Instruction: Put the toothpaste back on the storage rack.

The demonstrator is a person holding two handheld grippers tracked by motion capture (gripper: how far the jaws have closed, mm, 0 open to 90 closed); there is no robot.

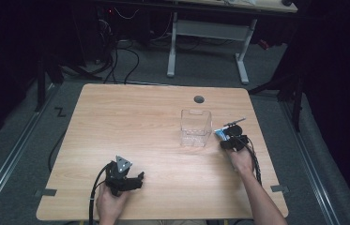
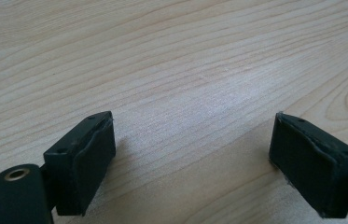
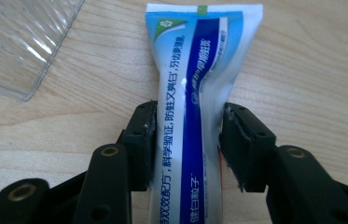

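On the pale wooden table [image 1: 130,122], the right gripper [image 3: 188,140] is seen closed around a white and blue plastic toothpaste tube [image 3: 199,79] — both black pads are pressed against the tube's sides, and the tube is pinched slightly inward where it is clamped. The tube is laid flat on the wood and runs away from the jaws, its crimped flat end pointed toward the top of the right gripper view. Blue printed lettering is carried along its length.

In the high view the right gripper [image 1: 232,136] is found near the table's right edge, just beside the clear, open-topped plastic box [image 1: 195,127], with the tube's pale end [image 1: 219,134] visible between gripper and box. The box is stood upright on the table and is not touched by the tube or the jaws. One ribbed corner of the same box [image 3: 22,42] is seen at the upper left of the right gripper view, apart from the tube.

The left gripper [image 1: 125,177] is rested at the near left of the table, well apart from the box. Its jaws are spread wide — nothing but bare wood [image 2: 185,70] is seen between the two black pads [image 2: 87,158].
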